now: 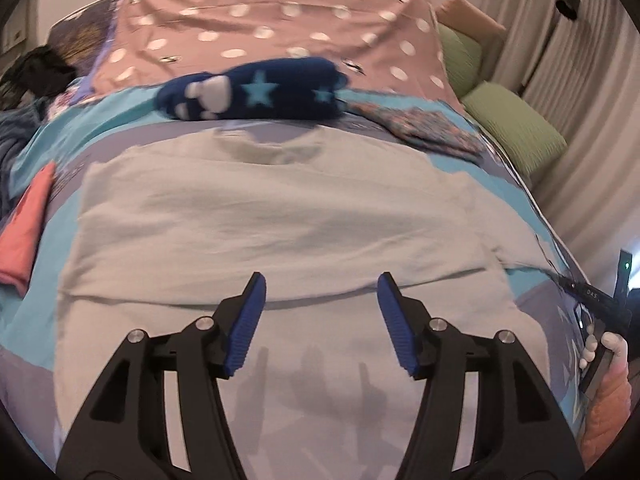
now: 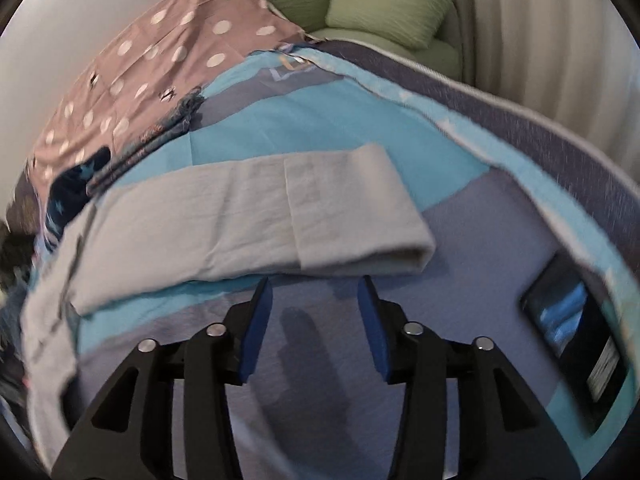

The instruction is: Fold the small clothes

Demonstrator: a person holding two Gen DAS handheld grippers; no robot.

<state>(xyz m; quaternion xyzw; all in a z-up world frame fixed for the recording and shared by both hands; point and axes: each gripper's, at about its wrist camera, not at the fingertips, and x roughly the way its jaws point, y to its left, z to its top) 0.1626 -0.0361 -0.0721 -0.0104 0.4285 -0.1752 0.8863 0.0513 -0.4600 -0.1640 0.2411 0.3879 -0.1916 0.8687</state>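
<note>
A pale grey garment (image 1: 276, 216) lies spread flat on the blue and grey bedcover, its near part folded over. My left gripper (image 1: 322, 286) hovers open and empty over its near fold. In the right wrist view the same garment (image 2: 256, 216) shows a folded right end with a rounded crease. My right gripper (image 2: 314, 292) is open and empty, just in front of that folded edge, above the bedcover.
A dark blue star-print garment (image 1: 256, 94) lies beyond the grey one. A floral cloth (image 1: 424, 128) lies at the right, a folded coral piece (image 1: 24, 236) at the left. A phone (image 2: 576, 344) lies near the bed's right edge. Green cushions (image 1: 516, 132) sit beyond.
</note>
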